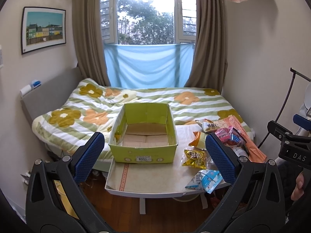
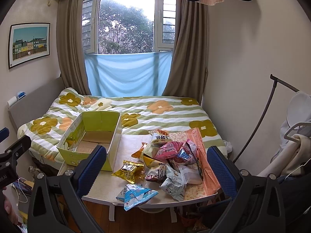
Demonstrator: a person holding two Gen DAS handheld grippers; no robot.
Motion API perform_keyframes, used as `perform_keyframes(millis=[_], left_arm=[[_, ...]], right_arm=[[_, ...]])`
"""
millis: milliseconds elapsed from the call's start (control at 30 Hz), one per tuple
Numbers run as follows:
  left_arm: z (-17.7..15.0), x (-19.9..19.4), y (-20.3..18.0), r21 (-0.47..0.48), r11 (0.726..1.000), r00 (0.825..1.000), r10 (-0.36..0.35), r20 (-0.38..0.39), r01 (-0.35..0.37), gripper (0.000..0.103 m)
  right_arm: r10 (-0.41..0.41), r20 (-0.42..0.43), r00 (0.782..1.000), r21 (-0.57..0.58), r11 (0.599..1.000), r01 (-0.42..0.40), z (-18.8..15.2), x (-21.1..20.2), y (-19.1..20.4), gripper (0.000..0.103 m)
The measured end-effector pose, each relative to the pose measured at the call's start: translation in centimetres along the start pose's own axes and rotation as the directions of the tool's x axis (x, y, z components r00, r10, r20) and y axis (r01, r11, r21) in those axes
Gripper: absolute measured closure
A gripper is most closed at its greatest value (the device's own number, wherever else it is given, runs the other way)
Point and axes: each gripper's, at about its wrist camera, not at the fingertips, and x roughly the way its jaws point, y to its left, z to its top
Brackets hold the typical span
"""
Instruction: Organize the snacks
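Blue-padded and spread wide apart, the left gripper (image 1: 154,155) hovers with nothing between its jaws, facing a small white table (image 1: 155,178). The right gripper (image 2: 155,169) is likewise wide apart and holds nothing. Just ahead of the left one a green cardboard box (image 1: 143,151) stands on the table, bare inside. Beside it, to the right, lies a heap of snack packets (image 2: 171,161), with a gold packet (image 2: 129,169) and a light blue packet (image 2: 138,195) nearest. Beyond the table is a bed with a flowered quilt (image 2: 155,112).
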Motion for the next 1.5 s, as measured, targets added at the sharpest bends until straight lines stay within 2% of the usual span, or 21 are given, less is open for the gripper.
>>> perform_keyframes(millis=[967,1200,1367,1500], left_arm=[[-0.1,0.5,0.3,-0.002,1.0,1.0,-0.01,-0.018,0.01,0.0],[0.4,1.7,0.4,-0.007,0.999,0.998,-0.039,-0.046,0.038,0.0],[0.3,3.9,-0.7,0.016,0.993,0.984,-0.117,-0.136,0.12,0.0],[-1.5,6.3,-2.5,0.041,0.972,0.95,-0.215,-0.225,0.23,0.0]], right_arm=[[-0.008,-0.005,1.0,0.0,1.0,0.008,-0.9,0.0,0.1,0.0],[-0.01,-0.01,1.0,0.009,1.0,0.01,-0.9,0.1,0.0,0.0],[-0.035,-0.067,0.997,0.032,0.999,0.038,-1.5,0.7,-1.1,0.0],[-0.082,-0.13,0.988,0.026,0.996,0.086,-2.5,1.9,-2.4,0.0]])
